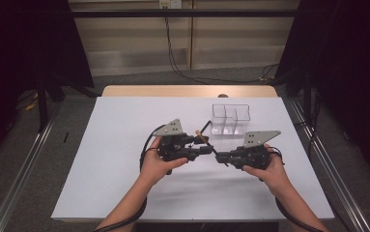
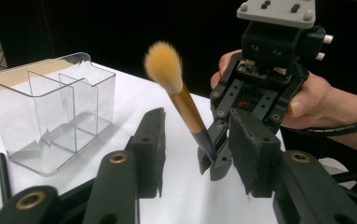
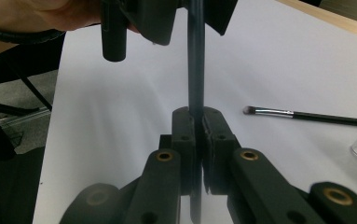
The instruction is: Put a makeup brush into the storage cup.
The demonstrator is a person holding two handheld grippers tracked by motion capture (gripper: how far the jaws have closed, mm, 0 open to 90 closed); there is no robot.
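The right tool [image 2: 213,161] is pinching the dark handle of a fluffy tan-bristled makeup brush [image 2: 178,95], bristles pointing toward 11 o'clock. The left tool [image 2: 199,154] is sitting spread around it, pads not touching, above the white counter [image 2: 134,93].

Clear divided box [image 1: 230,119] stands just beyond grippers; thin brush [image 3: 306,115] lies beside it; near table [image 1: 124,193] open

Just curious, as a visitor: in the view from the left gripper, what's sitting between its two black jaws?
The makeup brush, fluffy tip up, stands between them untouched; the right gripper clamps its dark handle end. White table lies below.
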